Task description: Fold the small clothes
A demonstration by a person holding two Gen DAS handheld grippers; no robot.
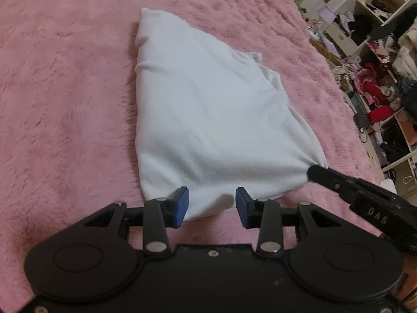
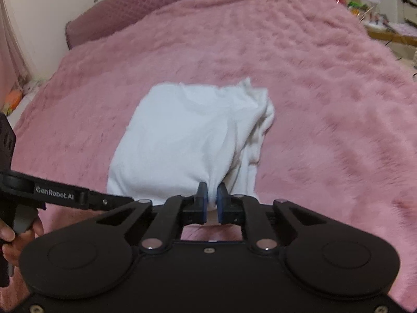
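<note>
While folded into a rough wedge, lies flat at frame centre in both views: white garment point(image 1: 206, 120) on pink blanket point(image 1: 65, 91). Narrow end toward upper centre of the left wrist view, wide end toward the bottom. Bunched layers along the garment's right edge, plainer in the right wrist view point(image 2: 182, 140). Blanket point(image 2: 325, 104) fluffy, filling most of both frames.

Near right corner of garment: pinched by right gripper point(image 2: 212, 195). Blue pads point(image 2: 221, 198) drawn close together with white cloth between them; fabric puckered toward the pinch. Same gripper seen in the left wrist view at lower right point(image 1: 316, 170) as a black arm, tip at the gathered corner.

Near edge of garment, bottom centre of the left wrist view: flanked by left gripper point(image 1: 212, 203). Fingers point(image 1: 182, 203) parted, with cloth edge and blanket visible in the gap; no pad pressing on cloth, nothing grasped. Same gripper at lower left of the right wrist view point(image 2: 125, 200), tip beside the garment's near left corner, handle held by a hand point(image 2: 15, 237).

Farther out: purple pillow point(image 2: 156, 5) at upper left of the right wrist view; cluttered shelves point(image 1: 378, 52) at upper right of the left wrist view.
</note>
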